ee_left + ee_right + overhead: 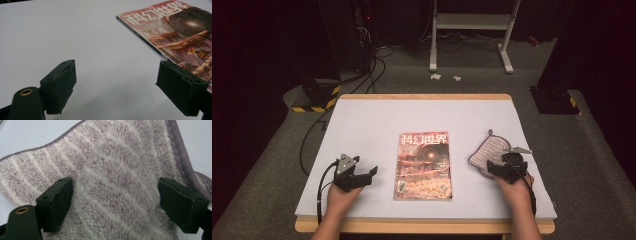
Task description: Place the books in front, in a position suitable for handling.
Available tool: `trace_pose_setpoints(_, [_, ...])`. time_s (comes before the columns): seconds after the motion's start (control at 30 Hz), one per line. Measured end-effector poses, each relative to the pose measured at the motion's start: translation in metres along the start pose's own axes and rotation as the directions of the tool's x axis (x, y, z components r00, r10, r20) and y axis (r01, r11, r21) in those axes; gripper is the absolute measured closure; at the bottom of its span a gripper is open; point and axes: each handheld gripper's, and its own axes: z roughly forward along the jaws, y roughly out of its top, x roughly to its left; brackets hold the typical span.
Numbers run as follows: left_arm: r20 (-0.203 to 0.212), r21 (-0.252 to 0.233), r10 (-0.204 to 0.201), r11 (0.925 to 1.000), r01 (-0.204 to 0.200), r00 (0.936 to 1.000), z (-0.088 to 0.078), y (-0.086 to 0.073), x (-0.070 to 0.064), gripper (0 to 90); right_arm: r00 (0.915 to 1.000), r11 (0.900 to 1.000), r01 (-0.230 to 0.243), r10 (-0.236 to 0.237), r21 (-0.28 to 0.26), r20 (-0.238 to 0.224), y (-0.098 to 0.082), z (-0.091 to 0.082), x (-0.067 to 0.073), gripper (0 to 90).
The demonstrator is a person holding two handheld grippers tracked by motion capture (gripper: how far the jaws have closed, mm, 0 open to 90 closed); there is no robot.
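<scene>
Right gripper down over the cloth, jaws spread wide and nothing pinched yet. In the right gripper view, fluffy striped pile of the cloth bulging up between the two black jaws, darker stitched hem running off along the upper right edge. Looks like a setup for a grab: jaws straddling a raised fold, probably so that closing gathers enough fabric to lift. Cloth itself bunched up on the right part of the white table, well apart from the magazine, small loop poking out at its far end. Left gripper parked low at the near left, jaws also wide apart, holding nothing. In the left gripper view, bare table between the jaws and the magazine lying flat just past the right-hand jaw, spine edge turned this way. Likely waiting there, near enough to steady the magazine or take a corner of the cloth when needed. Magazine squarely in the middle, cover up, untouched.
</scene>
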Motion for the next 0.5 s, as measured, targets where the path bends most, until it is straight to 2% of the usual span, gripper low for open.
trace_pose_setpoints(0.17, [0.004,0.002,-0.002,1.0,0.002,1.0,0.0003,0.0,0.0001,16.7,0.999,0.999,0.041,-0.041,-0.02,-0.017,-0.0011,-0.0025,-0.0007,24.9])
trace_pose_setpoints(0.5, [-0.001,0.003,-0.001,1.0,0.001,1.0,0.0003,0.0,-0.0002,16.9,0.9967,0.999,0.045,-0.047,-0.024,-0.066,-0.0014,-0.0062,-0.0037,56.0])
